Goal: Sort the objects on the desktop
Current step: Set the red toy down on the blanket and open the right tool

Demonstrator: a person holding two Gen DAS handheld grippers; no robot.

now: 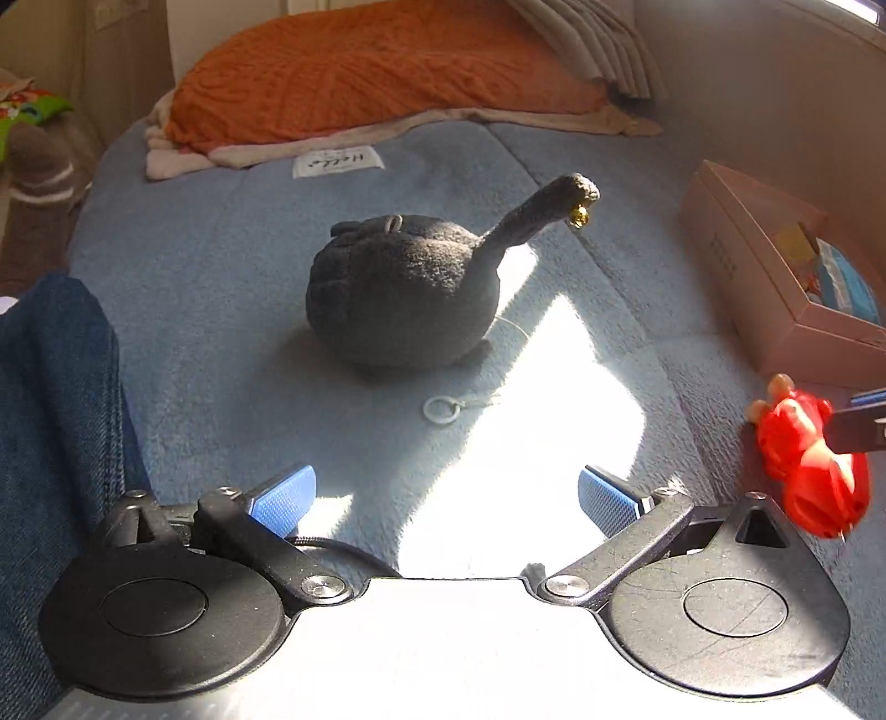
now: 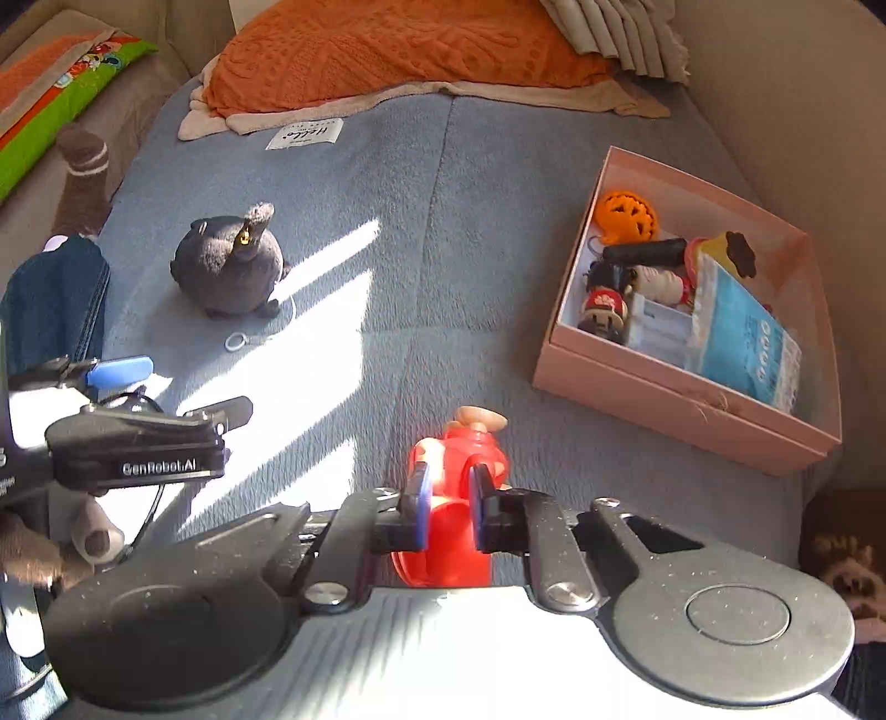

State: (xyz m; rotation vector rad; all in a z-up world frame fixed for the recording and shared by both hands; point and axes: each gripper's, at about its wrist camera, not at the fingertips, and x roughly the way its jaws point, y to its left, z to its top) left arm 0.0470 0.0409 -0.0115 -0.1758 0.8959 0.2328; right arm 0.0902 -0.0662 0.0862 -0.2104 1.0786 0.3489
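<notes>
A black plush toy [image 1: 404, 293] with a long tail and a small gold bell sits on the blue blanket ahead of my left gripper [image 1: 443, 493], which is open and empty. It also shows in the right wrist view [image 2: 227, 266]. My right gripper [image 2: 449, 498] is shut on a red toy figure [image 2: 459, 459] and holds it above the blanket; the figure shows at the right edge of the left wrist view [image 1: 808, 459]. A pink box [image 2: 664, 387] with several small toys and packets stands to the right; it also shows in the left wrist view [image 1: 736, 266].
A small white ring [image 1: 441, 410] on a string lies in front of the plush. Denim fabric [image 1: 55, 415] lies at the left. An orange pillow [image 2: 410, 50] and folded cloths lie at the far end. Walls close in the right side.
</notes>
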